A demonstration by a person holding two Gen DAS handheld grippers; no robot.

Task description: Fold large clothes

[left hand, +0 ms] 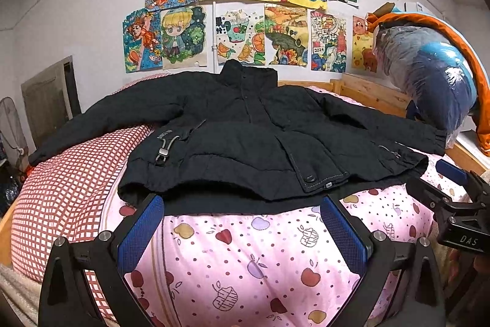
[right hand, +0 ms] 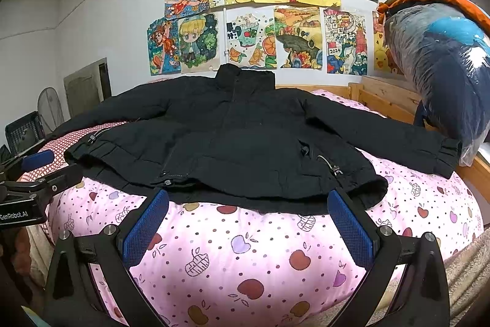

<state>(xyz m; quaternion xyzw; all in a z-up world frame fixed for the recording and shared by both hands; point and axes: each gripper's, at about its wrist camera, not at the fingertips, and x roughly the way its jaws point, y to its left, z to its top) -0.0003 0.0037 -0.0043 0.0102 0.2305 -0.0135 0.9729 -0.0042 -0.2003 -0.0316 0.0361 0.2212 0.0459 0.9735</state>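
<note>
The black jacket point(left hand: 245, 137) lies face up and spread flat across the pink apple-print quilt point(left hand: 245, 259), sleeves out to left and right, collar at the far side. The left gripper point(left hand: 242, 229) hangs wide open and empty just short of the near hem; the right gripper point(right hand: 249, 224) likewise, further right along that hem. Likely trouble: the padded cloth is thick and slippery (the hem already sits rumpled), so a shallow pinch could catch only the top layer, and the fold would drag crooked.
</note>
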